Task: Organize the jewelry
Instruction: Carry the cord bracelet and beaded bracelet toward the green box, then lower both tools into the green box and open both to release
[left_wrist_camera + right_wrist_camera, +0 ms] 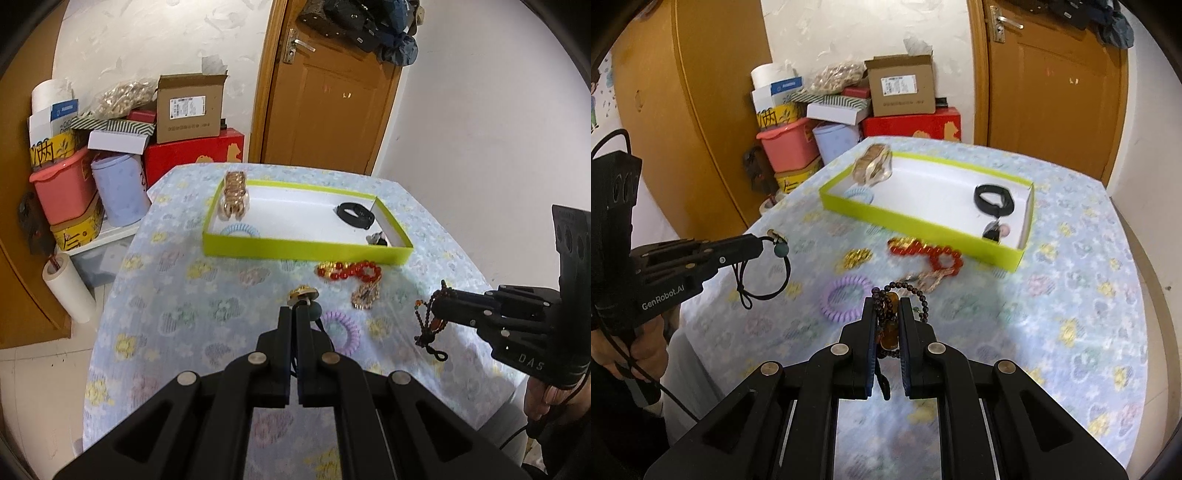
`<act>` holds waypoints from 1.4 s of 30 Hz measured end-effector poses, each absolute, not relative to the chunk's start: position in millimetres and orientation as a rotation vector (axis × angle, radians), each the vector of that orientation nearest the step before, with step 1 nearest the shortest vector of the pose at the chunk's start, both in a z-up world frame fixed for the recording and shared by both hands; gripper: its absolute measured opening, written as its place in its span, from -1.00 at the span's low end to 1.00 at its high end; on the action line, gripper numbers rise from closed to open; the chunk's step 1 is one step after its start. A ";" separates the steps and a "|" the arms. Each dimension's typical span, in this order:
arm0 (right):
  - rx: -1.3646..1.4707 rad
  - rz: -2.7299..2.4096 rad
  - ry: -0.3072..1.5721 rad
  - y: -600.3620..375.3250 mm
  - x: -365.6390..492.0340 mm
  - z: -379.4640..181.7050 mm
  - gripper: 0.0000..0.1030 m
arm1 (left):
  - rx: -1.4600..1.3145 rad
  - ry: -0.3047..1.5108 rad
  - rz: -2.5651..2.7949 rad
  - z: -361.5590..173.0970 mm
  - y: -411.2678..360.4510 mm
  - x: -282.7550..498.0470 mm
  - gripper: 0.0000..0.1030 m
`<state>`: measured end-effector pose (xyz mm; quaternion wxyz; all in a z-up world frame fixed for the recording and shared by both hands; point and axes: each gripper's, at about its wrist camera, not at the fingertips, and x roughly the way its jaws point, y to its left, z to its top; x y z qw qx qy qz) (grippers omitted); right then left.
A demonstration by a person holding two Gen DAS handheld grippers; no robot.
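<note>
A lime-green tray (303, 252) (916, 225) with a white floor sits on the flowered table. It holds a gold bracelet (232, 197), a blue coil hair tie (240, 230), a black band (354, 213) and a small dark piece (378, 239). My left gripper (295, 312) (764, 243) is shut on a black cord necklace (768, 280) with a green bead, above the table. My right gripper (888, 306) (437, 301) is shut on a dark bead string (886, 317) (428, 325). On the cloth lie a red bead bracelet (351, 271), a gold chain (365, 295), a gold clip (303, 293) and a purple coil tie (341, 330).
Past the table's far left stand stacked boxes, a red box (195, 155), a pink tub (62, 188) and a lilac bin (118, 192). A wooden door (332, 92) is behind the table. A paper roll (68, 291) stands on the floor at left.
</note>
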<state>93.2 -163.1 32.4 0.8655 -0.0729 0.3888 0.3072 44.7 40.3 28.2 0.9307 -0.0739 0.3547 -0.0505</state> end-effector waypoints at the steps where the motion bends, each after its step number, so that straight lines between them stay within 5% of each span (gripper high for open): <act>1: -0.150 0.641 0.811 -163.8 96.3 33.8 -0.79 | -0.151 0.723 -0.104 29.5 40.2 47.6 -0.96; 27: -0.082 0.576 0.800 -161.3 229.1 32.3 -0.79 | -0.149 0.724 -0.095 36.5 50.6 177.8 -0.96; 42: -0.098 0.583 0.931 -147.9 265.4 -16.8 -0.79 | -0.153 0.854 -0.092 -18.7 49.4 220.9 -0.96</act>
